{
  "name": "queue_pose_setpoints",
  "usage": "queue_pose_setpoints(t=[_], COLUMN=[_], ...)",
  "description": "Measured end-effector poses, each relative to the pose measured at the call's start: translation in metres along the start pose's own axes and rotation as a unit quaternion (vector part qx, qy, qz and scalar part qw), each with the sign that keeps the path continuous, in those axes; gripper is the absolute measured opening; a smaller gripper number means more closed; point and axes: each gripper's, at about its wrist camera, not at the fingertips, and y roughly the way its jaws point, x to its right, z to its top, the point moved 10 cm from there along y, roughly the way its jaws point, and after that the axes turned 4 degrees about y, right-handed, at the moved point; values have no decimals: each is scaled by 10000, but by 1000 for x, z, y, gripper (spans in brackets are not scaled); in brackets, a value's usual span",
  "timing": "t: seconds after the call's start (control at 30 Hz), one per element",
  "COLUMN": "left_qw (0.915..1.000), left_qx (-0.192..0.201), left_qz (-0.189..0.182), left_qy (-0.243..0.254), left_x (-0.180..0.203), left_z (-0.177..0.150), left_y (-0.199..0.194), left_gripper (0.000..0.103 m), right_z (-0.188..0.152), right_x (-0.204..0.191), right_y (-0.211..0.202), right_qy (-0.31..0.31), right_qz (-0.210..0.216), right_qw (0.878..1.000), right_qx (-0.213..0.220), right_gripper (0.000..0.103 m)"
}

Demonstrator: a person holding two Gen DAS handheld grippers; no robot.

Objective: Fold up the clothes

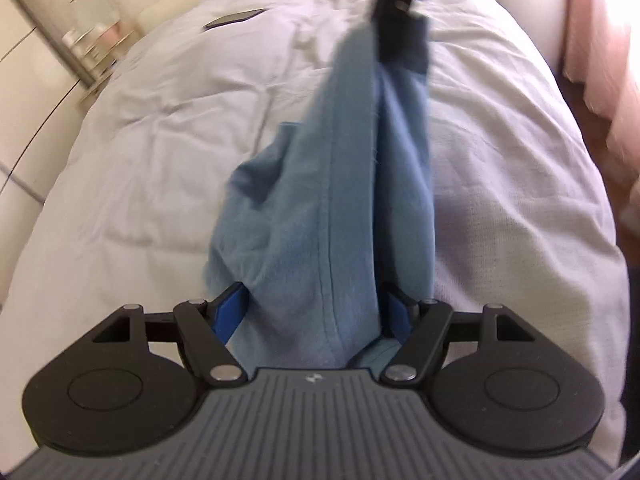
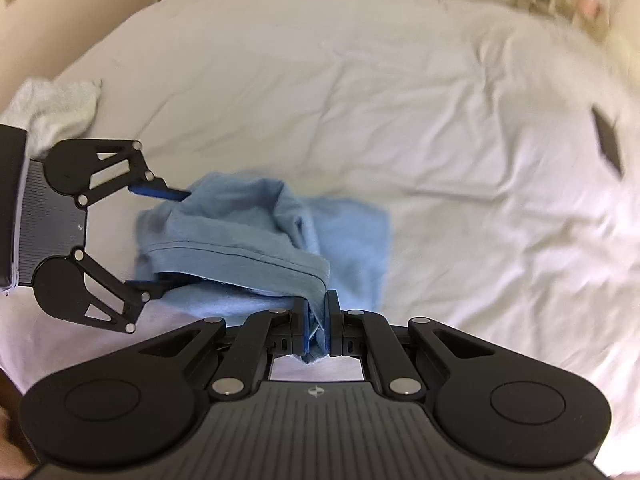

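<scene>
With our right gripper point(image 2: 317, 326) pinching the hem and our left gripper point(image 2: 160, 240) spread around the other end, the blue garment point(image 2: 240, 236) sags onto the bed point(image 2: 400, 80) at lower centre, looking light, limp, best held by its edges.

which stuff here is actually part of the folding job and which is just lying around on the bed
Part of the job:
- blue garment, bunched on the white bed sheet
- right gripper, shut on a fold of it
- left gripper, jaws apart around the cloth

Just lying about:
- white towel near the bed's edge
- dark flat object on the sheet
- glass jar beside the bed
</scene>
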Motion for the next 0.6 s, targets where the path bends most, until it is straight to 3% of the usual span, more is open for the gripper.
queue_pose_setpoints(t=[0.1,0.13,0.2,0.37,0.43,0.53,0.6], left_qw=[9994,9979,9890,9677,9586,9448,9417], left_qx=[-51,-21,79,240,192,65,-16], left_qz=[-66,-110,-222,-36,13,17,-6], left_qy=[-326,-640,-1460,-2508,-2840,-3274,-3363], left_x=[-11,-21,-52,-125,-144,-162,-165], left_z=[8,11,18,30,30,28,26], left_y=[8,6,1,-5,3,19,30], left_gripper=[44,33,25,22,22,22,22], right_z=[0,0,1,19,26,26,21], right_x=[6,8,12,33,41,50,54], right_y=[6,9,8,13,19,22,20], right_qy=[-173,-206,-250,-487,-399,-5,374], right_qz=[-162,-198,-226,-555,-683,-601,-428], right_qw=[9997,9996,9994,9971,9966,9978,9981], right_qx=[-6,-21,-30,172,238,271,248], right_gripper=[6,5,6,10,29,37,41])
